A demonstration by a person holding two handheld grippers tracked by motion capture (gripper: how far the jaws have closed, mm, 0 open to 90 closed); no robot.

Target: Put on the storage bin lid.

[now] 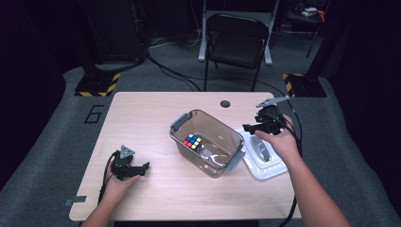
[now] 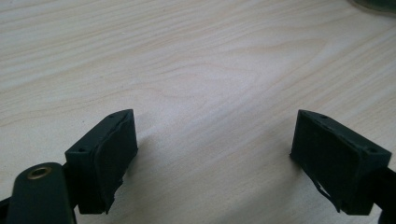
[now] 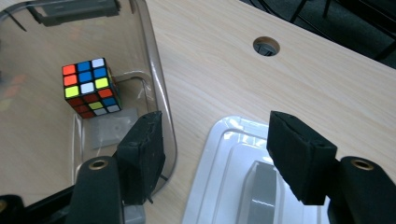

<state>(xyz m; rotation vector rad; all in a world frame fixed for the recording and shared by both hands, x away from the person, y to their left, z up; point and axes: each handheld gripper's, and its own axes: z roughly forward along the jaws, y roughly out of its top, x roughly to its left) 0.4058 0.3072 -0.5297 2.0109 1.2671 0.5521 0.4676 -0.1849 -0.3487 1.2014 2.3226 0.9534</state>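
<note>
a: over the white lid (image 1: 265, 161), right of the clear bin (image 1: 208, 142), hangs the right gripper (image 1: 257, 127). jaws parted to a middling gap, nothing between them.

b: confirmed from the right gripper view: lid (image 3: 224, 186) lies flat on the wooden table (image 3: 303, 79), just beside the bin wall (image 3: 159, 88), its grey latch handle (image 3: 259, 186) below the gap between the 2 jaws. left gripper (image 1: 137, 169)?

a: low over the table near the left front, well apart from the bin. left gripper view: jaws wide, bare wood (image 2: 210, 70) between, holding nothing.

b: contents of bin?

a: 1 rubik's cube (image 1: 193, 141) on the floor of the bin, toward its far left end. also seen in the right gripper view (image 3: 90, 87).

b: handling notes for the lid.

a: judgement: thin moulded plastic, light, fairly stiff but may flex at the edges. glossy, so likely slippery under the pads. lying flat, its rim is hard to get under. best hold looks like the raised centre handle, or the near edge, pinched square.

b: risk?

a: lid sliding on the wood or knocking the bin.
</note>
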